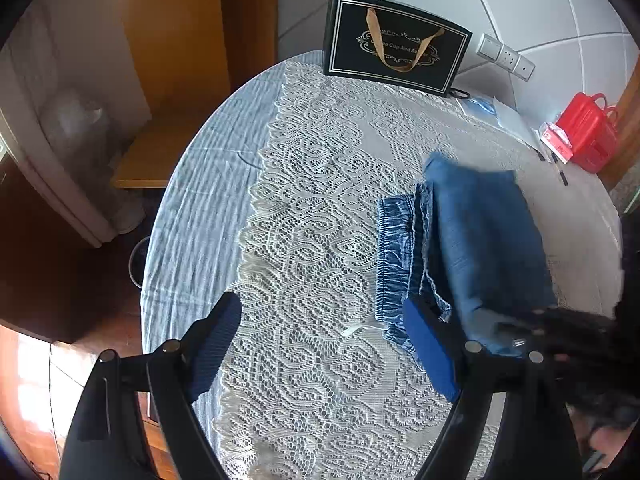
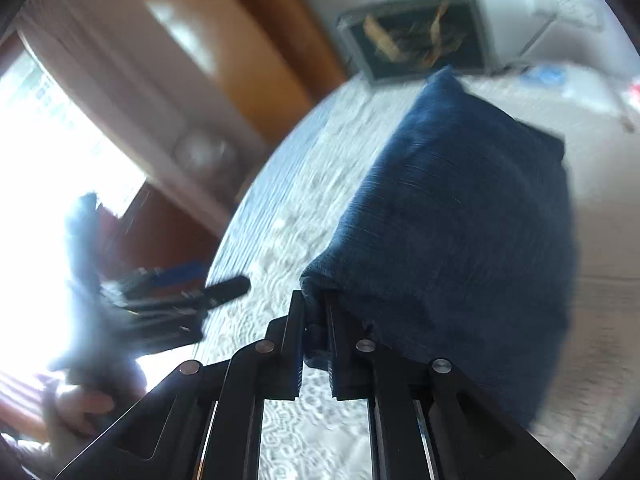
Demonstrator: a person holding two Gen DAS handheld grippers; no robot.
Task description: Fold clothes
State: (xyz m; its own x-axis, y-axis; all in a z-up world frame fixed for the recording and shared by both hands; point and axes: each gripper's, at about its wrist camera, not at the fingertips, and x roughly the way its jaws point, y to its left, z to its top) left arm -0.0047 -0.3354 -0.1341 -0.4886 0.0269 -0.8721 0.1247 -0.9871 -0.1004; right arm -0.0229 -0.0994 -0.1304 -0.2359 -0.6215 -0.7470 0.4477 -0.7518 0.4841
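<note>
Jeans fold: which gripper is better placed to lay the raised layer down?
Right. The right gripper is shut on the jeans, holding that layer up off the tablecloth. The left gripper is open and holds nothing.

Daylight fills both fisheye views, which curve and darken at the rims. The left wrist view is mostly sharp. The right wrist view is smeared by motion blur, with a window blown out white at left.

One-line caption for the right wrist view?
Right gripper clamps blue jeans above the lace tablecloth.
</note>
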